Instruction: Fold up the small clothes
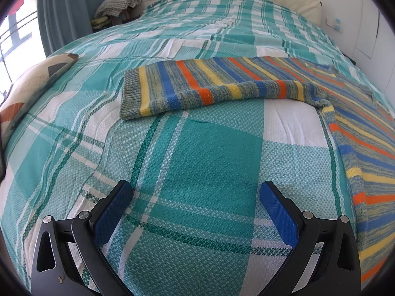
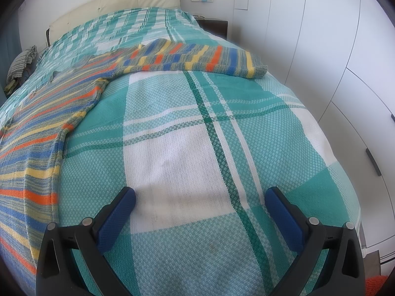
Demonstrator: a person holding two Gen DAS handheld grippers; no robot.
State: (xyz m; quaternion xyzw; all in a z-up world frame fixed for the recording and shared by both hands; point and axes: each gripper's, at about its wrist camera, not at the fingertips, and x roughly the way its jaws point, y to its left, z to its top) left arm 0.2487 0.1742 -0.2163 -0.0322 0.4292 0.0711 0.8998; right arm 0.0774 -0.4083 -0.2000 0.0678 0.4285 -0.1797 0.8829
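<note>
A striped knit sweater in blue, orange, yellow and grey lies spread flat on the bed. One sleeve reaches left across the left wrist view, and its body runs down the right edge. In the right wrist view the same sweater fills the left side, with its other sleeve stretched toward the bed's right edge. My left gripper hovers open over bare bedspread, short of the sleeve. My right gripper is open too, over bedspread just right of the sweater's body. Neither holds anything.
A teal and white plaid bedspread covers the bed. A patterned pillow lies at its left edge, near a window and curtain. A cream headboard is at the far end. White wardrobe doors stand close along the right side.
</note>
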